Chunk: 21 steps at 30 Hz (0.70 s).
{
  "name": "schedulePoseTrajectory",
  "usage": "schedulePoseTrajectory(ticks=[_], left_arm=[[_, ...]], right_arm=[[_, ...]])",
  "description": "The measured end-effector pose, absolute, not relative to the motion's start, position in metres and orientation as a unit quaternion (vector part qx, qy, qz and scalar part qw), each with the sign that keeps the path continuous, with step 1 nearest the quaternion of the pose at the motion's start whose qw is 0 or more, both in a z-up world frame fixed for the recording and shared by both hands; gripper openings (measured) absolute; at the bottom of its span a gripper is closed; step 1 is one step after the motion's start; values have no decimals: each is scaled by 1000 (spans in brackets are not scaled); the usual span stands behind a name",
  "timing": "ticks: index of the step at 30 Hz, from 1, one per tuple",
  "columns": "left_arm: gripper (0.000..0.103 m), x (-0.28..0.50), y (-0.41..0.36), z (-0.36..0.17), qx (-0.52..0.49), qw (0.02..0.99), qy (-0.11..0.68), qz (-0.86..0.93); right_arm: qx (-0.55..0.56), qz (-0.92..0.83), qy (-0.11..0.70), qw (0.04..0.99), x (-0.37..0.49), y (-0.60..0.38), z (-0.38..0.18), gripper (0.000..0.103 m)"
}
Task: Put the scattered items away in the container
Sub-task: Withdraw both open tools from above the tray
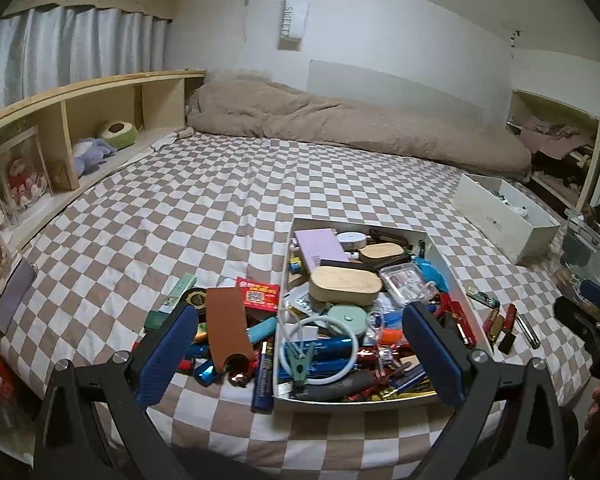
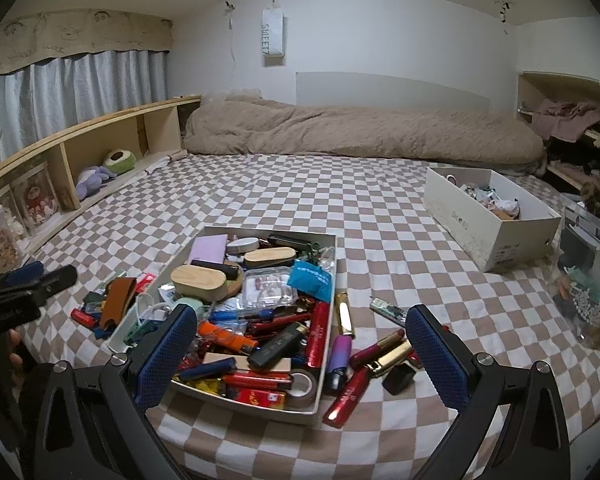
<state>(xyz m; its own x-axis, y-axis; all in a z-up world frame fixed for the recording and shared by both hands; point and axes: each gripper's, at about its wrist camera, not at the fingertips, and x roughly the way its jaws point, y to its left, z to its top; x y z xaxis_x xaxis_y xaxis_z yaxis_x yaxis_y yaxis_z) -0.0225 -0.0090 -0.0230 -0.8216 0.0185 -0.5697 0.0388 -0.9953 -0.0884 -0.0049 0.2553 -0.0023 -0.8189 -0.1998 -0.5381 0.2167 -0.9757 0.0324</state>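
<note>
A shallow white box (image 1: pixel 466 300) (image 2: pixel 327 344) full of small items sits on the checkered bed. Loose items lie on both sides of it: a brown leather sleeve (image 1: pixel 226 322) (image 2: pixel 116 300), a red packet (image 1: pixel 258 294) and lighters at its left; lipsticks (image 2: pixel 380 346), a purple lighter (image 2: pixel 340 354) and a gold tube (image 2: pixel 345 314) at its right. My left gripper (image 1: pixel 300 320) is open and empty, held above the box's near end. My right gripper (image 2: pixel 300 320) is open and empty, above the box's near right corner. The left gripper also shows in the right wrist view (image 2: pixel 28 280).
A second white box (image 1: pixel 504 220) (image 2: pixel 488 220) with odds and ends stands at the far right of the bed. A beige duvet (image 2: pixel 360 136) lies along the wall. A wooden shelf (image 1: pixel 80 120) with soft toys runs along the left. A clear bin (image 2: pixel 588 264) stands at the right edge.
</note>
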Motion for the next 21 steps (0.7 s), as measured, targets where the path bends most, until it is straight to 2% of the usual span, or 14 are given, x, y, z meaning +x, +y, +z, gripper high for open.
schedulePoseTrajectory(ticks=[9, 21], left_arm=[[103, -33, -66, -35, 315, 59, 65, -945], [103, -39, -149, -65, 361, 127, 78, -921]], right_arm=[[295, -954, 26, 57, -19, 289, -11, 103], [362, -931, 54, 10, -41, 335, -49, 103]])
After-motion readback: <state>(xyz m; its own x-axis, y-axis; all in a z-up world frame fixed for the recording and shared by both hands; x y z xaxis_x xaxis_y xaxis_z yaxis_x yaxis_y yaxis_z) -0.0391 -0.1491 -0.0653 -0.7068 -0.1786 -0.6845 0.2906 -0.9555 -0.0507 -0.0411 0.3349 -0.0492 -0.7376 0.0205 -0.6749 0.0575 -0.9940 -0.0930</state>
